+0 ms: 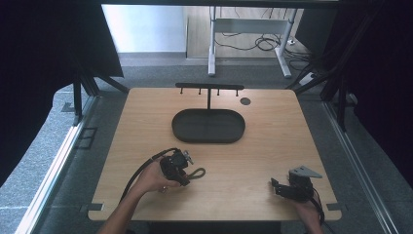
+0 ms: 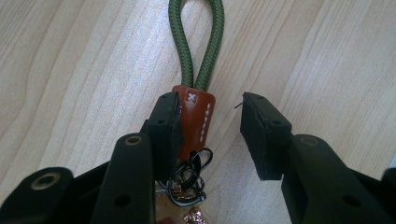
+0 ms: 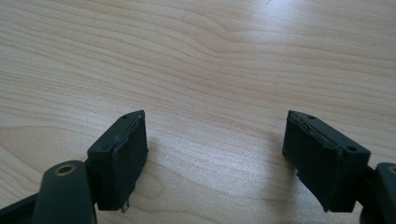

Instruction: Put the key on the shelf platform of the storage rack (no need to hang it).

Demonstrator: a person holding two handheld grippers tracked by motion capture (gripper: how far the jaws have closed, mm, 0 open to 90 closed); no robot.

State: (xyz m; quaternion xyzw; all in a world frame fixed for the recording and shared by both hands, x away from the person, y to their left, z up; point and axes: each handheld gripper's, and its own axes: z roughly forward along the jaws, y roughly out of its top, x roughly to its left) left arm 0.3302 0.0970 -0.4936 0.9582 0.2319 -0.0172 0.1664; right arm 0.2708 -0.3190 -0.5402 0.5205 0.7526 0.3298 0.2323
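Note:
A key fob lies on the wooden table: a green cord loop [image 2: 196, 42], a brown leather tag [image 2: 196, 116] and dark metal rings [image 2: 189, 179]. My left gripper [image 2: 210, 112] straddles the tag. Its left pad touches the tag's side and its right pad stands clear of it, so the jaws are open. From above, the green loop [image 1: 197, 172] pokes out to the right of the left gripper [image 1: 186, 175], near the table's front left. My right gripper [image 1: 275, 186] rests at the front right, jaws pointing left. It [image 3: 215, 135] is open with bare wood between its pads.
A dark oval tray [image 1: 176, 125] sits at the middle back of the table [image 1: 272, 141]. Behind it stands a black T-shaped rack [image 1: 209, 87] with several small hooks. A small dark disc [image 1: 245, 101] lies near the back right. A metal frame stands on the floor beyond.

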